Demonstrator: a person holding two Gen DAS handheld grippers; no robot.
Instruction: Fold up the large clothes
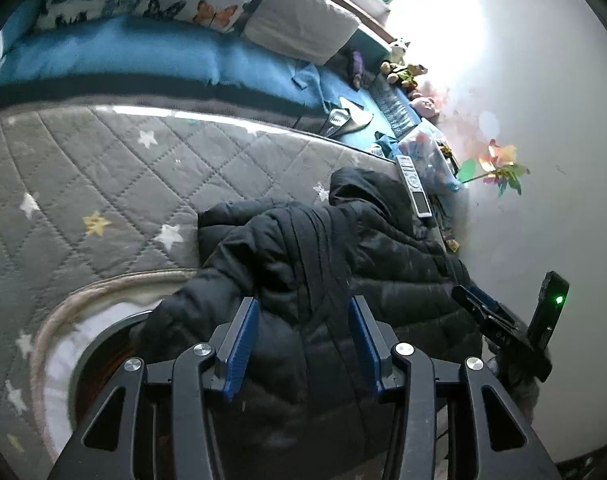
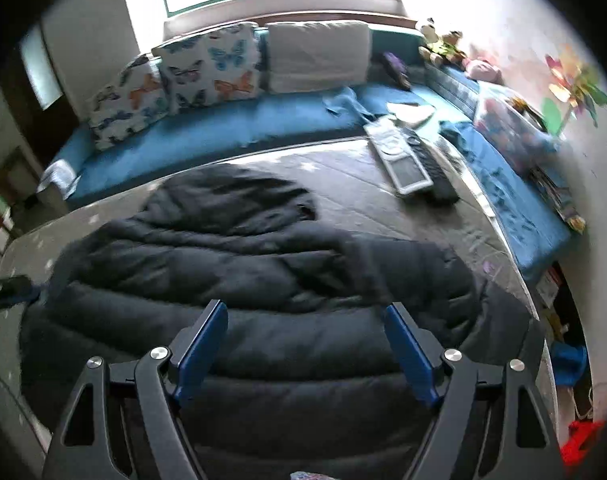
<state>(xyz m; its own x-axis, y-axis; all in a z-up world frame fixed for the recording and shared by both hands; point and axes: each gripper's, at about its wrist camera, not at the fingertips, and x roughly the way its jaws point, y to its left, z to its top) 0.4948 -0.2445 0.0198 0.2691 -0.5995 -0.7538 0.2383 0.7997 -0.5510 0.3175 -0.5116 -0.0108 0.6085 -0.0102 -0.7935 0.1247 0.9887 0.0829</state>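
A black puffer jacket (image 1: 343, 248) lies spread on the grey quilted star mattress (image 1: 103, 184), its hood (image 1: 363, 188) toward the wall. My left gripper (image 1: 303, 306) hangs low over the jacket's edge, and a thick ridge of fabric fills the gap between its blue pads (image 1: 243, 340); I see no firm pinch. In the right wrist view the jacket (image 2: 243, 264) fills the middle. My right gripper (image 2: 305, 310) stands wide open just above the jacket, with nothing clamped. The right gripper (image 1: 469, 294) also shows at the jacket's right side, and the left gripper (image 2: 19, 290) at the jacket's left edge.
A white remote (image 2: 403, 160) and a black one (image 2: 435, 168) lie on the mattress beyond the jacket. Behind runs a blue bench (image 2: 223, 128) with butterfly pillows (image 2: 207, 68), a white cushion (image 2: 319, 56) and plush toys (image 2: 443, 46). A wall with a pinwheel (image 1: 499, 172) stands close on the right.
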